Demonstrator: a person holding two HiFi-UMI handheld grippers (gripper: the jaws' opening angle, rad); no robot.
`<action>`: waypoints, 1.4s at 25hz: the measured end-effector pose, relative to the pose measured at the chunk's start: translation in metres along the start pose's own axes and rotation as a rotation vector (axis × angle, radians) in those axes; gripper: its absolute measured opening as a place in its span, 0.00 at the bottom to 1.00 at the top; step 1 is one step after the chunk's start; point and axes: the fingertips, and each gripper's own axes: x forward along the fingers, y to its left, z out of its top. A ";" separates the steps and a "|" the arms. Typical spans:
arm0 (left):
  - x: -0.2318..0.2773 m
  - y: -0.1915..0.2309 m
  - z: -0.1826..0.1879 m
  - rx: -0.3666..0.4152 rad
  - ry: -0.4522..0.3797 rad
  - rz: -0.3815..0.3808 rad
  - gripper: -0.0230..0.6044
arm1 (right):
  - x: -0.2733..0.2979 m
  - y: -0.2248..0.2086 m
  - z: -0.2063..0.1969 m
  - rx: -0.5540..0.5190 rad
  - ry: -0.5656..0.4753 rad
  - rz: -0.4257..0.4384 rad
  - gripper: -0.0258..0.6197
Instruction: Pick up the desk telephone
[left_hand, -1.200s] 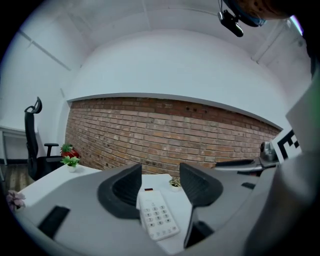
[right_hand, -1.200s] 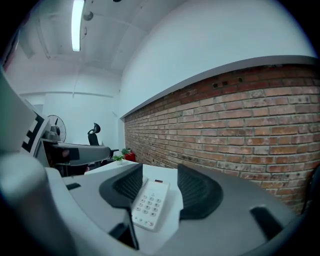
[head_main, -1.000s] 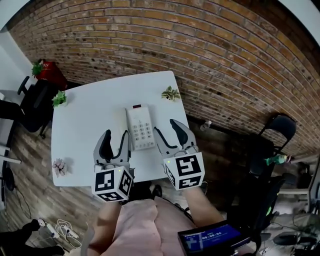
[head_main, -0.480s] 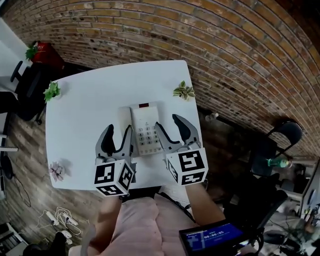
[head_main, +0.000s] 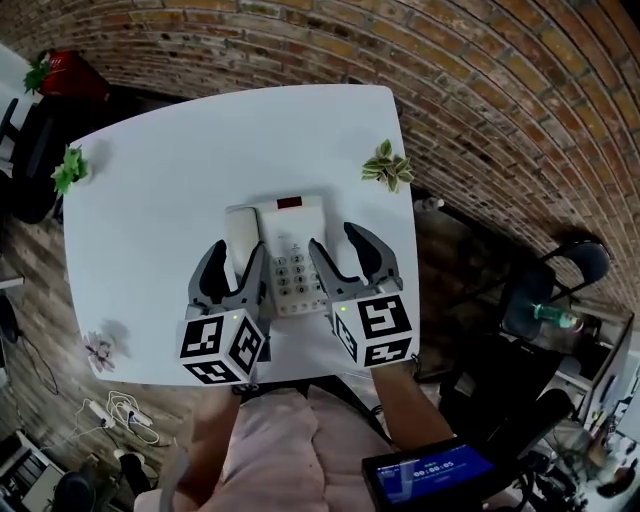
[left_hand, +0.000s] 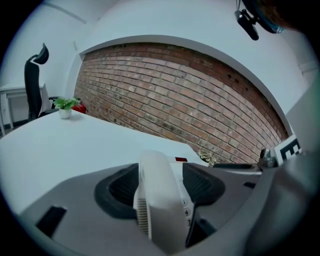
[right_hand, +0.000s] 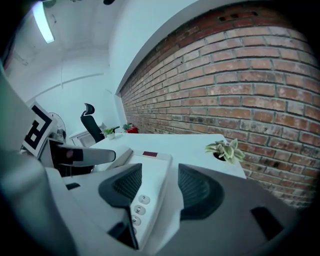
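Left tool (head_main: 237, 252): jaws apart and opening, handset (head_main: 240, 228) between them, pads not pressing. Right tool (head_main: 337, 242): jaws apart, straddling the right edge of the desk telephone (head_main: 290, 255), which sits mid-frame on the white desk (head_main: 150, 170). Probably light, rigid, slick plastic. Handset sits loose and could tip off. Best hold: the base's two long sides. Both tools pitched forward-down, side by side, pointing toward frame top.

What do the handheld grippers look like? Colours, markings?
Left tongs and right tongs: grey curved arms, black ribbed pads, each with a white cube of black square markers, left and right. Pink clothing. Left tongs' jaws are opening, handset between them.
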 end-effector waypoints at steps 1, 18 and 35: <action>0.003 0.001 -0.002 -0.009 0.009 -0.001 0.49 | 0.004 0.000 -0.003 0.003 0.010 0.004 0.40; 0.026 0.009 -0.014 -0.049 0.067 0.004 0.55 | 0.038 0.007 -0.025 0.089 0.126 0.114 0.47; 0.043 0.007 -0.030 -0.208 0.204 -0.094 0.59 | 0.057 0.012 -0.027 0.254 0.219 0.344 0.52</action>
